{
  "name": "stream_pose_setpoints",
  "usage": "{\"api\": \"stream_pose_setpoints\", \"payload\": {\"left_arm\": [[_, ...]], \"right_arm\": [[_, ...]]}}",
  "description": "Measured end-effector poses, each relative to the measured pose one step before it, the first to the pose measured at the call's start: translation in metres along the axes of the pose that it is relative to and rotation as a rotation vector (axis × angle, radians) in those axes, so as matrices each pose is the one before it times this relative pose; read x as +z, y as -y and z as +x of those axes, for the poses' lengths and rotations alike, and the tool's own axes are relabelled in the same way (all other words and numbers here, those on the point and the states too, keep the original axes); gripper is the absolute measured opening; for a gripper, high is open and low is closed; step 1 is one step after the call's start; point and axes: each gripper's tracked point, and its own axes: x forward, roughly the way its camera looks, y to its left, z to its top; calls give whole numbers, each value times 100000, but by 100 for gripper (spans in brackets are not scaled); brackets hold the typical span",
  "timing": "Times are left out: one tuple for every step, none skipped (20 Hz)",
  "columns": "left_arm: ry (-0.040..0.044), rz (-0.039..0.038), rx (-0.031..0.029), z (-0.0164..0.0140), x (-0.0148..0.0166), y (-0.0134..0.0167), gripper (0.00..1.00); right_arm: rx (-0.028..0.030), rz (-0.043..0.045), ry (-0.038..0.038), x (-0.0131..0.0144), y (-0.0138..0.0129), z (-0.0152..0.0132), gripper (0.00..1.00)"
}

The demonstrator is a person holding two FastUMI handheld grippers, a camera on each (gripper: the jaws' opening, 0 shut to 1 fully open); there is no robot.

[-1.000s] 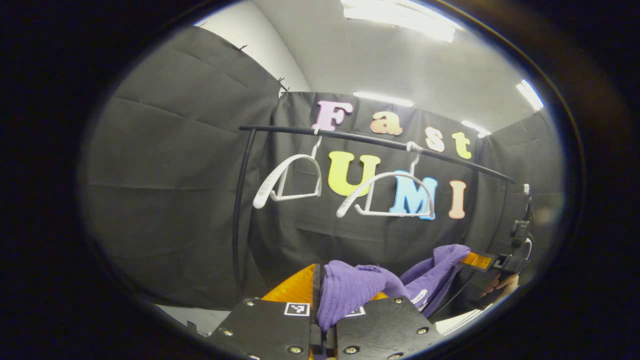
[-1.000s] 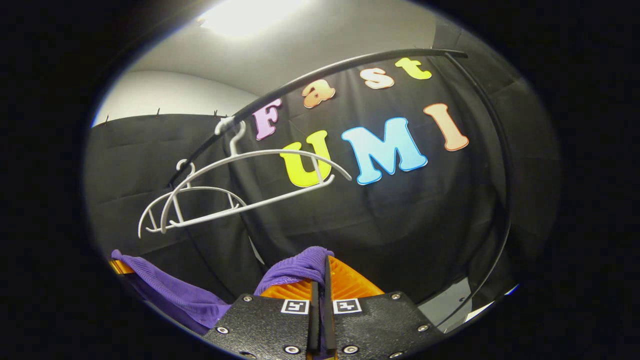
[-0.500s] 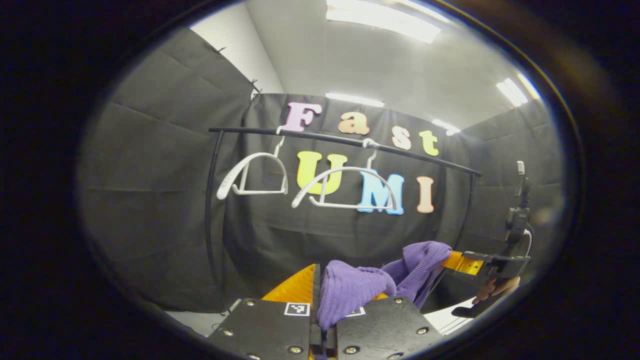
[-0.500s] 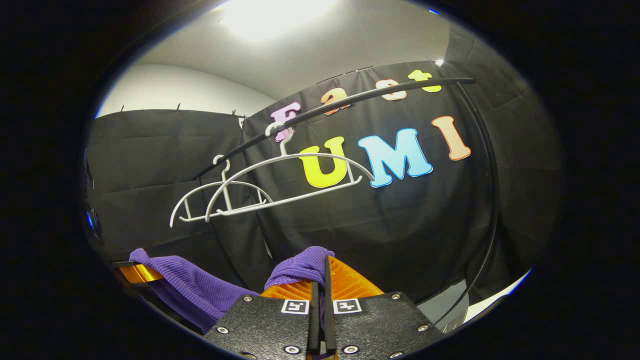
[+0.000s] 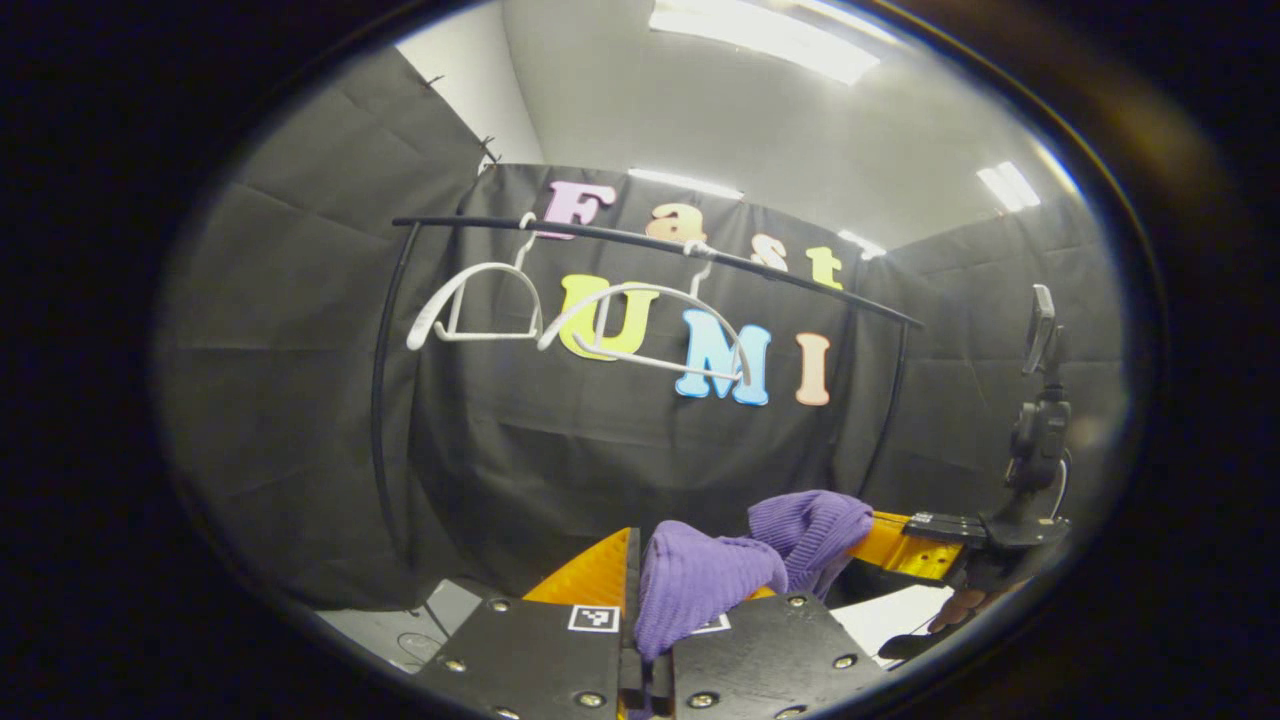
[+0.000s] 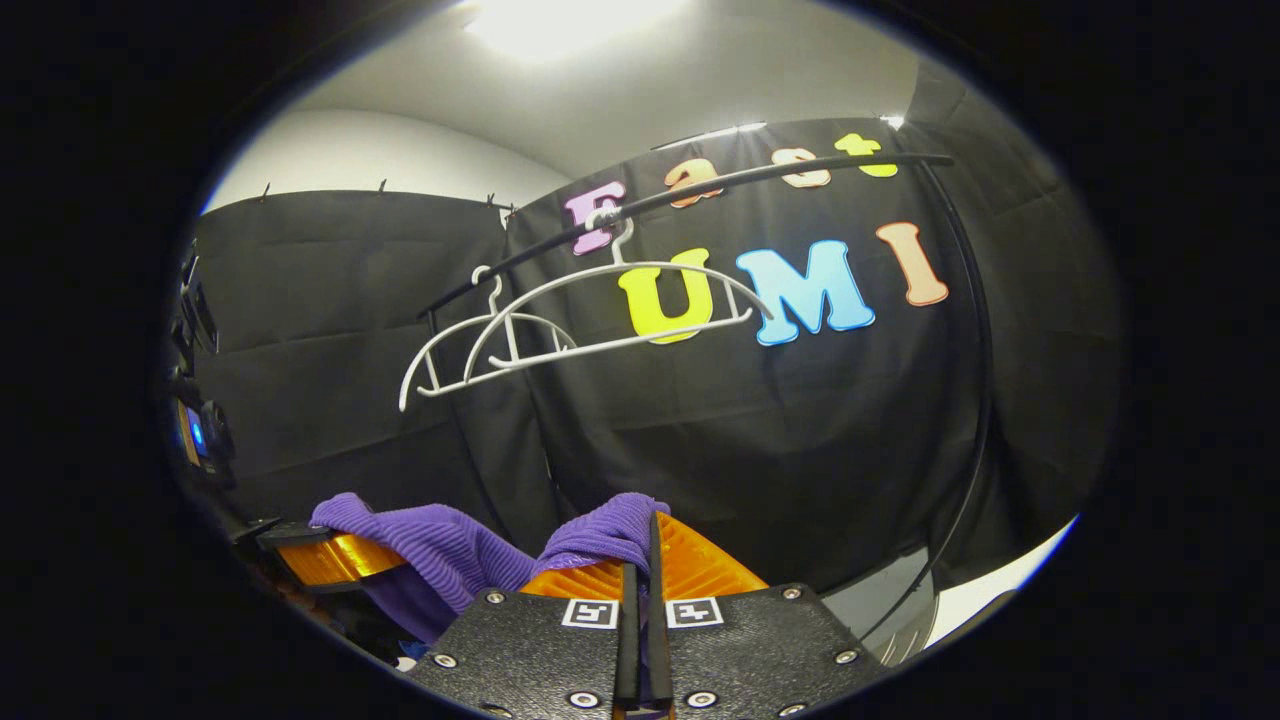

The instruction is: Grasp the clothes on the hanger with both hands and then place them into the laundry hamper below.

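A purple knit garment (image 5: pixel 700 585) bunches between the orange fingers of my left gripper (image 5: pixel 640 560), which is shut on it. The same cloth runs right to a second bunch (image 5: pixel 810 525) held by my right gripper (image 5: pixel 905 545), seen farther off with a hand below it. In the right gripper view the purple garment (image 6: pixel 600 535) is pinched in my right gripper (image 6: pixel 640 545), shut on it, and stretches left to my left gripper (image 6: pixel 330 555). Two bare white hangers (image 5: pixel 640 325) (image 6: pixel 610 315) hang on the black rail (image 5: pixel 650 245). The hamper is hidden.
The rail's black uprights (image 5: pixel 378 400) (image 6: pixel 985 380) stand at either side in front of the cloth wall. A pale floor strip (image 5: pixel 400 625) (image 6: pixel 990 590) shows low in both views. A camera mount (image 5: pixel 1040 440) rises above the right gripper.
Both grippers have pulled back and down from the rail with the garment; the hangers look smaller and higher. The two grippers have come closer together, so the cloth between them bunches.
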Motion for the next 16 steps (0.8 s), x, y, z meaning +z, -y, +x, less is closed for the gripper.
{"api": "stream_pose_setpoints", "payload": {"left_arm": [[-1800,346,-230,408,-1187,144,0],[-1917,734,141,347,-1114,-43,0],[-2225,772,503,383,-1124,-216,0],[-2109,727,287,99,-1397,-46,0],[-1690,280,284,105,-1036,14,0],[-1935,192,190,215,-997,-178,0],[-1798,19,363,239,-1017,-96,0],[-2085,-321,330,577,-807,-196,0],[-1489,-480,182,399,-708,-187,0],[-1535,-699,241,379,-1171,38,0],[-1660,-537,478,155,-996,-259,0],[-1708,169,979,-102,-1248,-451,0],[-2334,-534,641,341,-1254,-441,0],[-2342,-752,638,127,-1378,-140,0],[-2146,-451,702,254,-1109,-329,0],[-2081,-183,1047,323,-849,-259,0]], "right_arm": [[-398,-389,-1338,-1047,221,113,3],[-482,-113,-1651,-1183,262,184,3],[-399,-72,-2221,-1413,296,257,3],[-189,-45,-2089,-1168,184,256,3],[-423,-181,-1801,-1198,190,94,3],[-611,-519,-1757,-1077,247,108,3],[-761,-746,-1818,-1204,223,131,3],[-674,-859,-1998,-1019,232,232,4],[-746,-944,-1828,-1057,182,115,4],[-696,-844,-2090,-913,282,252,4],[-629,-566,-2219,-898,161,161,4],[-415,-544,-1822,-808,220,325,3],[-369,-562,-1989,-882,136,252,3],[-261,-679,-2022,-821,130,325,3],[-358,-666,-1792,-854,147,199,3],[-539,-724,-2026,-834,217,319,4]]}}
